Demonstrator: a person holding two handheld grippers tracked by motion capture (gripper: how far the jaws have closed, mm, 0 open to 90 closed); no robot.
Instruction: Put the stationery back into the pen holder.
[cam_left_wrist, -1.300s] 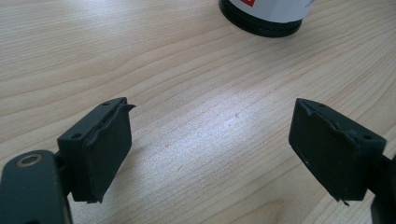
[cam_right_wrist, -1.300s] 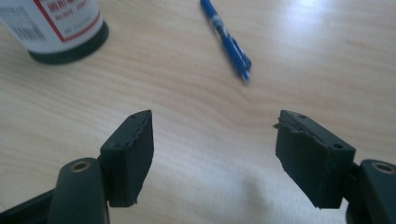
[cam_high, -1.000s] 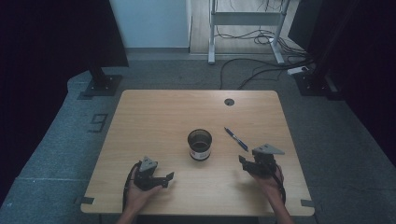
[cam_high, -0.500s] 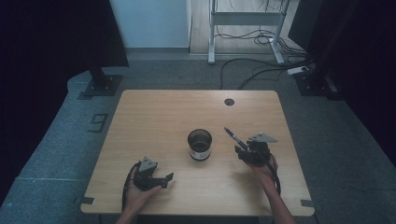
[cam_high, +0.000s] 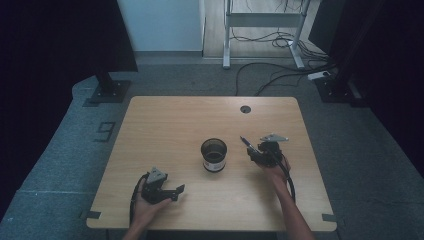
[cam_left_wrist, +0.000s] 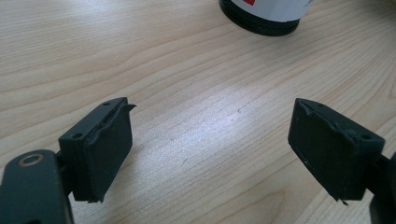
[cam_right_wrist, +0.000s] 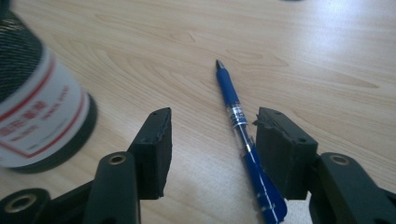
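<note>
blue pen (cam_right_wrist: 236, 116) lies flat on the wooden table (cam_high: 170, 125), right of centre, tip pointing away from me in the right gripper view. in the high view the pen (cam_high: 246, 142) sticks out just past my right gripper (cam_high: 261, 152), angled toward the far left. right gripper (cam_right_wrist: 212, 140) has its jaws apart and straddles the pen; the barrel runs between them, close against the right-hand jaw, can't tell if it touches. nothing clamped.

just left of the pen is a black mesh cup (cam_high: 214, 154), upright near table centre, white label with red stripes. in the right gripper view the cup (cam_right_wrist: 37, 107) sits near the left jaw, apart from it.

my left gripper (cam_high: 162, 187) is at the near left of the table, held low, well apart from the cup. left gripper (cam_left_wrist: 210, 149) jaws are spread wide over bare wood, holding nothing; the cup's base (cam_left_wrist: 261, 16) shows at the top.

round cable hole (cam_high: 245, 109) at the far edge of the table.
</note>
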